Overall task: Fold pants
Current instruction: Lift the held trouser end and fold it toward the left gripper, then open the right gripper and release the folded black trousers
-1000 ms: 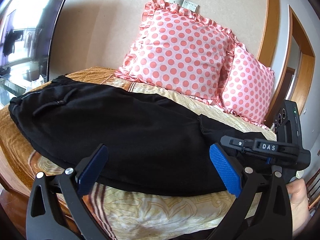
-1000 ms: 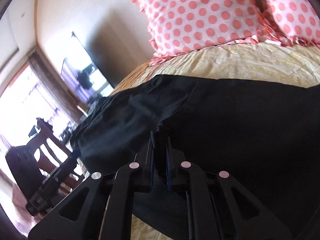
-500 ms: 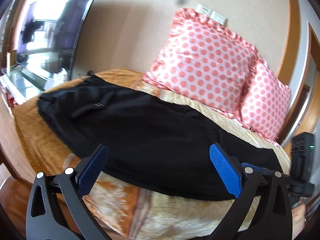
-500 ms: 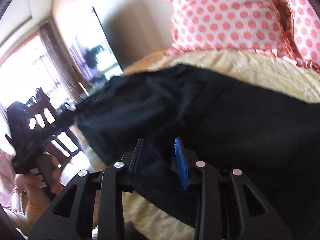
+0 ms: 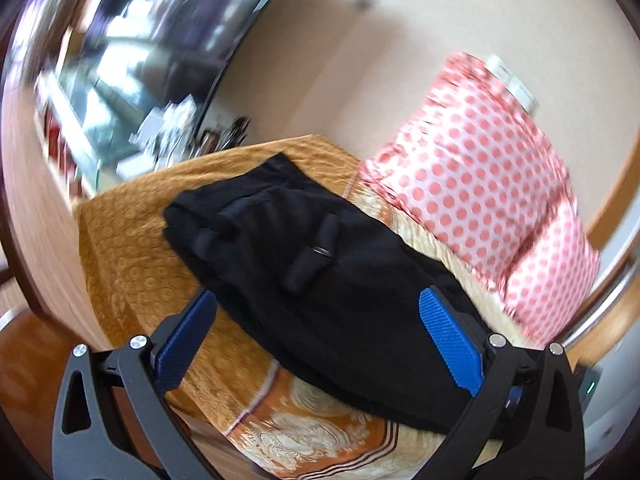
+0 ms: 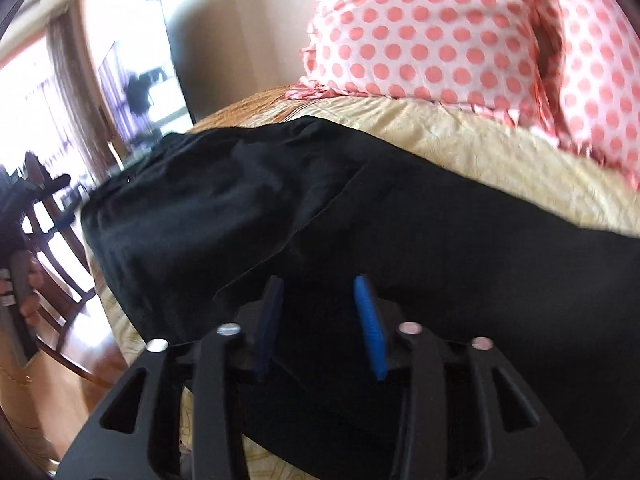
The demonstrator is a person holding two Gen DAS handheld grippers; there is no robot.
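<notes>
Black pants (image 5: 280,240) lie lengthwise across the bed, the waist end with a short strap and ring (image 5: 316,252) toward the far left corner. My left gripper (image 5: 316,300) hovers wide open above the near edge of the pants, nothing between its blue pads. In the right wrist view the pants (image 6: 240,208) fill the middle, with a fold line running diagonally. My right gripper (image 6: 318,284) sits low over the dark cloth and its jaws are opening. Cloth lies in the gap, and the pads (image 6: 370,320) stand apart from it.
An orange and cream patterned bedcover (image 5: 132,248) shows around the pants, its corner near the left. Two pink polka-dot pillows (image 5: 472,160) lean on the wall behind. A dark screen (image 5: 140,40) stands at far left. A wooden chair (image 6: 52,216) and a hand (image 6: 28,280) are beside the bed.
My right gripper was shut on a fold of the pants and has let it go, its pads spreading. My left gripper has swung left toward the waist end and rolled, staying open.
</notes>
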